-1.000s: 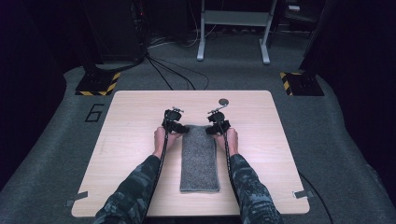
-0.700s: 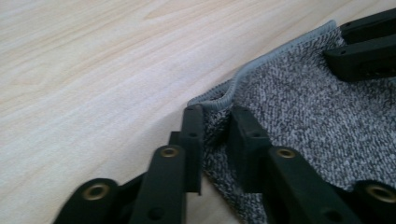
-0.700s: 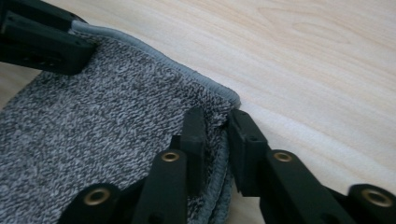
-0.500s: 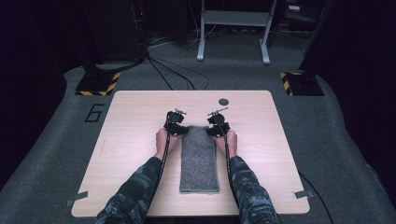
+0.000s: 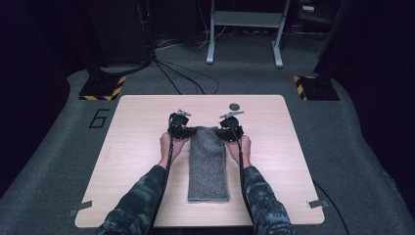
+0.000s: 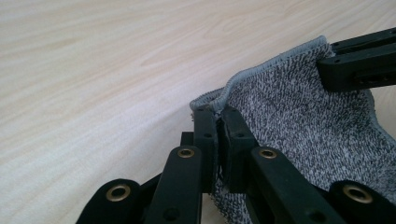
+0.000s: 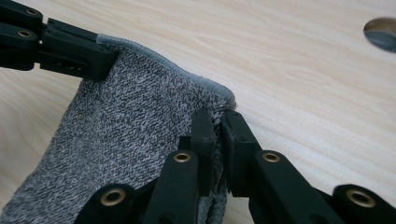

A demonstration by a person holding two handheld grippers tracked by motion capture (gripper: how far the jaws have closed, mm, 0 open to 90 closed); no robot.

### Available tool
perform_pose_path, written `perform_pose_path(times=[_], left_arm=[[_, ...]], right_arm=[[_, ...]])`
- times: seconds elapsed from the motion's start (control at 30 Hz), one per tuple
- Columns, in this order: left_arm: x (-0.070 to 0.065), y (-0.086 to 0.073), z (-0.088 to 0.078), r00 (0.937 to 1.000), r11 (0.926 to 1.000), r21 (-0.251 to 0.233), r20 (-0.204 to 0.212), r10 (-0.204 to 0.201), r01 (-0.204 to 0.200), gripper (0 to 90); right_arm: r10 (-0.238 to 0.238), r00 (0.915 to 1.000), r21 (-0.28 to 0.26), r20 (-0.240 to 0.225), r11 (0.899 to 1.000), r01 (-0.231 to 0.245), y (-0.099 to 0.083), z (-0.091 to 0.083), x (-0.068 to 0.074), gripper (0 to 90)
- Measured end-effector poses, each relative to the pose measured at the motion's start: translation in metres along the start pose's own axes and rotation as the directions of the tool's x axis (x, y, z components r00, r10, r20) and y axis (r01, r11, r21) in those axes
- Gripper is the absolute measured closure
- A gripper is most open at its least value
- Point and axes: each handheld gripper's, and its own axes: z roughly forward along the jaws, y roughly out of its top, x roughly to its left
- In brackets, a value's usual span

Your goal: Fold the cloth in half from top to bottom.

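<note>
- The grey towel [image 5: 209,164] lay lengthwise on the middle of the wooden table [image 5: 137,147].
- The left gripper [image 5: 182,128] pinched the towel's far left corner, jaws pressed tight on the cloth.
- The right gripper [image 5: 230,129] pinched its far right corner likewise.
- A dark disc [image 5: 235,105] sat just beyond the towel.

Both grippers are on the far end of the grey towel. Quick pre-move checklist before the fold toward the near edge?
1. Left gripper shut on the towel corner: ok.
2. Right gripper shut on the other far corner: ok.
3. Far hem between the grips taut: not ok, it sags.
4. Near end flat on the table: ok.
5. Dark round spot clear of the fold path: ok.
6. All layers caught: cannot tell.
</note>
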Motion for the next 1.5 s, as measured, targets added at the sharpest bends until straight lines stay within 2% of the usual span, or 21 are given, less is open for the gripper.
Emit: perform_pose_path(times=[0.17,0.2,0.3,0.4,0.57,0.77,0.9,0.93,1.0,1.03,1.13,1.23,1.5], left_arm=[[-0.003,0.005,-0.006,0.9999,0.9994,-0.03,-0.002,0.015,-0.015,86.2],[-0.004,0.007,-0.01,0.9997,0.9987,-0.046,-0.003,0.024,-0.024,86.2],[-0.006,0.009,-0.013,0.9995,0.998,-0.054,-0.001,0.032,-0.032,86.2],[-0.009,0.015,-0.02,0.9981,0.9958,-0.068,-0.015,0.06,-0.061,86.2],[-0.007,0.018,-0.027,0.9981,0.9934,-0.099,-0.026,0.056,-0.058,86.2],[-0.012,0.018,-0.039,0.9966,0.9899,-0.117,-0.029,0.078,-0.08,86.2],[-0.017,0.017,-0.05,0.9953,0.986,-0.136,-0.023,0.094,-0.097,86.2],[-0.019,0.016,-0.054,0.9937,0.9844,-0.136,-0.021,0.11,-0.112,86.1],[-0.021,0.015,-0.056,0.9938,0.9834,-0.143,-0.014,0.111,-0.111,86.2],[-0.022,0.013,-0.058,0.9922,0.9819,-0.143,-0.013,0.124,-0.125,86.2],[-0.028,0.007,-0.064,0.9911,0.9786,-0.159,0.004,0.133,-0.131,86.2],[-0.031,0.0,-0.068,0.9907,0.9776,-0.169,0.032,0.132,-0.125,86.1],[-0.041,-0.017,-0.072,0.9866,0.975,-0.166,0.044,0.157,-0.148,86.2]], right_arm=[[-0.015,0.9998,-0.02,0.009,1.0,0.015,0.002,-0.008,0.002,84.4],[-0.023,0.9995,-0.039,0.02,0.999,0.024,0.004,-0.013,0.003,84.4],[-0.023,0.9995,-0.046,0.023,0.999,0.024,0.006,-0.017,0.004,84.5],[-0.042,0.9989,-0.072,0.023,0.996,0.043,0.011,-0.026,0.005,84.5],[-0.049,0.9985,-0.109,0.027,0.993,0.051,0.016,-0.034,0.004,84.6],[-0.056,0.9982,-0.148,0.021,0.987,0.059,0.016,-0.042,0.007,84.5],[-0.066,0.9978,-0.171,0.01,0.983,0.067,0.013,-0.049,0.009,84.5],[-0.072,0.9974,-0.175,0.007,0.982,0.072,0.012,-0.05,0.008,84.5],[-0.064,0.9979,-0.179,-0.003,0.982,0.063,0.01,-0.052,0.008,84.5],[-0.064,0.9979,-0.179,-0.003,0.982,0.063,0.01,-0.052,0.008,84.5],[-0.087,0.9962,-0.188,0.0,0.978,0.085,0.006,-0.058,0.01,84.5],[-0.101,0.9949,-0.199,-0.001,0.975,0.099,0.0,-0.063,0.011,84.5],[-0.12,0.9927,-0.216,-0.009,0.97,0.116,-0.02,-0.075,0.02,84.2]])
